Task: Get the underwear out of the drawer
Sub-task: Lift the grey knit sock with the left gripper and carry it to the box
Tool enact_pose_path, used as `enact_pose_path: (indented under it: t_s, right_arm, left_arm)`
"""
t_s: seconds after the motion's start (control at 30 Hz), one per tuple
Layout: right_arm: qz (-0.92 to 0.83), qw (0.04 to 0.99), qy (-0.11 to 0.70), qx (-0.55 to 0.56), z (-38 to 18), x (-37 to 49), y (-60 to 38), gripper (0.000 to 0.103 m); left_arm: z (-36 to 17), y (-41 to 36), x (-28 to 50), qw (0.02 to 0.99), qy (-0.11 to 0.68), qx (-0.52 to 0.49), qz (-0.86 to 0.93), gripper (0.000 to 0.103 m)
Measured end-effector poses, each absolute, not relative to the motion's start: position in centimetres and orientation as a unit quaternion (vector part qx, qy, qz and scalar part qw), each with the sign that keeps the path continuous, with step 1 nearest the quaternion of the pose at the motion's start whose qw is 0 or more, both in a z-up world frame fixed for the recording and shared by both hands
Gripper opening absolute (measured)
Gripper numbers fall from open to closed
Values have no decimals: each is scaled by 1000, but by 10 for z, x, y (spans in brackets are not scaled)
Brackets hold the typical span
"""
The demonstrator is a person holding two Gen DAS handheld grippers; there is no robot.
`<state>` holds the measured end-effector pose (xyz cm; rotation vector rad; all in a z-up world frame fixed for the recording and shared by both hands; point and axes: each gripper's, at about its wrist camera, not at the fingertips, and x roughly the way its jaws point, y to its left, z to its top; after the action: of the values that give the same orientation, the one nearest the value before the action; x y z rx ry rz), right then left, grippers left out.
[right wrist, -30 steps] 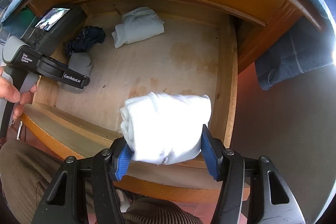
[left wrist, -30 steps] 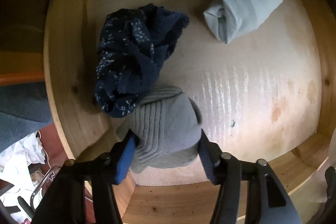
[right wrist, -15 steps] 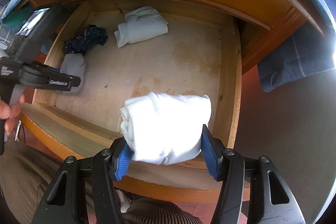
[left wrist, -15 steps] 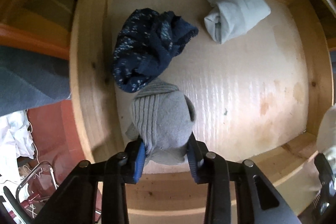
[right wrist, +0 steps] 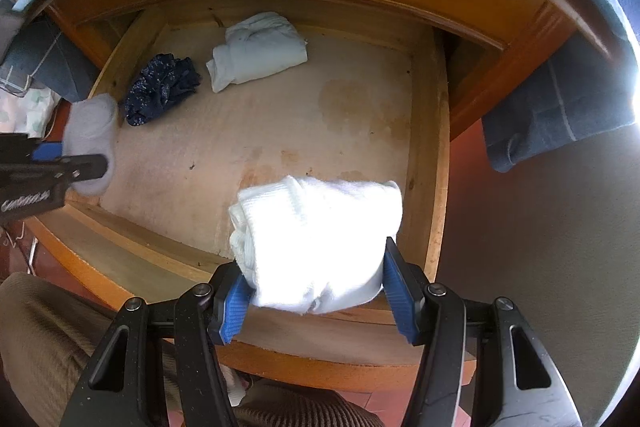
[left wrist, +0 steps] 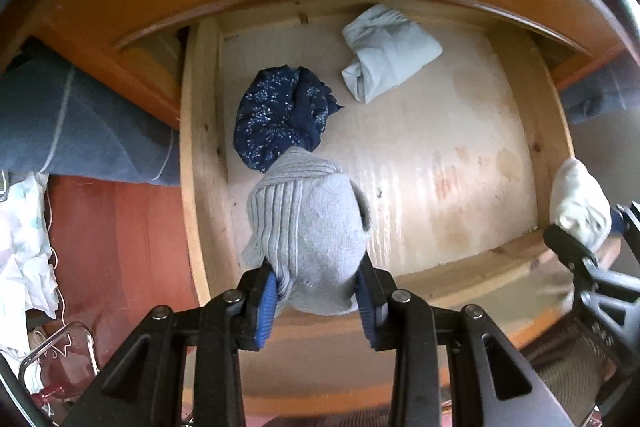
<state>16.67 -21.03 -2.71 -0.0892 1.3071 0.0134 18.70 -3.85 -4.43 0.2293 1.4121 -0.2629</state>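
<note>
At the left, the left gripper [left wrist: 316, 301] has its jaws clamped on a grey ribbed bundle [left wrist: 310, 235], the blue pads biting into its near end while the rest hangs free. The bundle looks clear of the drawer [left wrist: 200, 155] floor, hanging close to the left wall near the front corner. In my judgement the step in hand is carrying this piece up and out over the front rim. To do it well, keep the squeeze steady, since the knit is soft and could slip through a loosened grip. Lift straight until the dangling end clears the left wall and front board, then draw it toward the near side, so that no loose fold snags on the wood.

Just beyond the grey bundle lies a dark blue speckled piece [left wrist: 280, 119]; the two overlap in the left view, and whether they touch I cannot tell. Watch that it does not trail along. Farther back, a pale blue folded piece [left wrist: 386, 53] rests near the far wall, well apart from both.

At the right, the right gripper [right wrist: 316, 293] has its jaws closed on a white rolled bundle [right wrist: 316, 247], held over the near right corner of the drawer. Keep the two hands apart so the loads do not brush.

Two pieces would remain inside.
</note>
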Motion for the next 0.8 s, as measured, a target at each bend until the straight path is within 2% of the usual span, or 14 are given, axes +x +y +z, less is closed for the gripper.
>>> enact_pose_path:
  t_s: [0.53,0.8]
  right_arm:
    - [-2,796,603,-51,-27,166,-210,56]
    - [-1,797,603,-48,-27,165,-211,56]
  left_arm:
    - [42,-19,138,806,561,73,-171,34]
    - [127,-11,122,848,488,70,-192,34]
